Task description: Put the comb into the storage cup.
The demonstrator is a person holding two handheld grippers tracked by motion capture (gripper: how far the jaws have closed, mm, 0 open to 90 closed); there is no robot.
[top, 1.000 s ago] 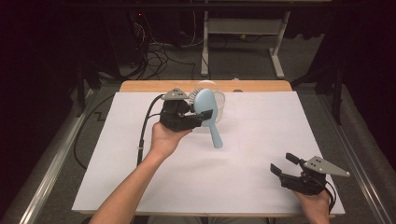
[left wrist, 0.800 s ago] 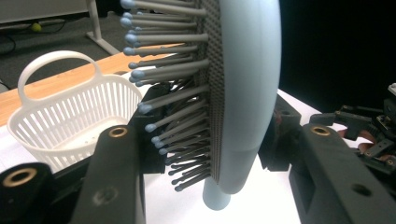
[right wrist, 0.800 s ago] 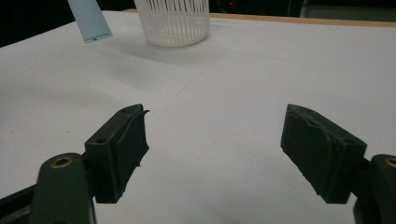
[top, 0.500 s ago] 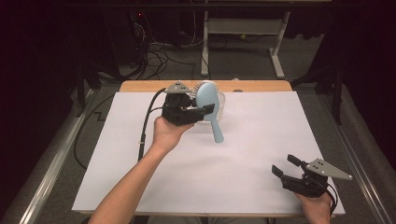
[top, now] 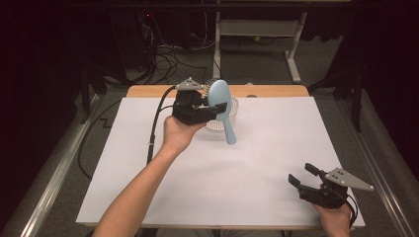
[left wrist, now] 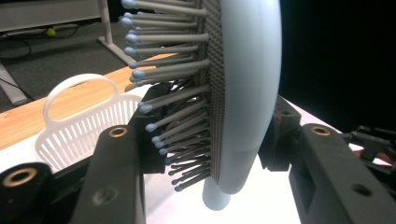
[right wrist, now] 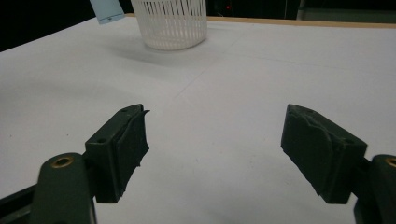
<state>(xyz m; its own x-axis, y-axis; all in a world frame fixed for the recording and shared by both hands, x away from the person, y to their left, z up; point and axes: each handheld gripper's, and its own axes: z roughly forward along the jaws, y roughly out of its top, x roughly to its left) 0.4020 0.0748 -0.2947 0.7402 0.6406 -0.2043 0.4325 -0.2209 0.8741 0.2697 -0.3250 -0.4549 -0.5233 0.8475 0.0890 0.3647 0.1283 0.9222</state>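
Count: two claws, one hairbrush, one basket, one desk.

Left claw (top: 217, 109): raised above the far-left part of the desk (top: 276, 148), held in the person's left hand (top: 179, 134). Its jaws are pinched on the head of a pale blue hairbrush (top: 221, 106); the left gripper view shows one jaw against the bristle side and the other against the smooth back.

Hairbrush: clear of the desk surface, over the near edge of the basket. In the high view its long axis runs nearly up and down, head uppermost, handle pointing down and slightly toward the person's right. The bristles face the far-left side, away from the camera. In the left gripper view the top of the head is cut off by the frame edge and most of the handle is hidden behind the head.

Basket (top: 217, 123): white, slatted, with a loop handle, standing at the far centre of the desk. In the high view it is largely hidden behind the claw and brush.

Right claw (top: 304, 176): low at the near-right corner of the desk, jaws spread wide with nothing between them. The right hand is partly cut off by the frame's bottom edge.
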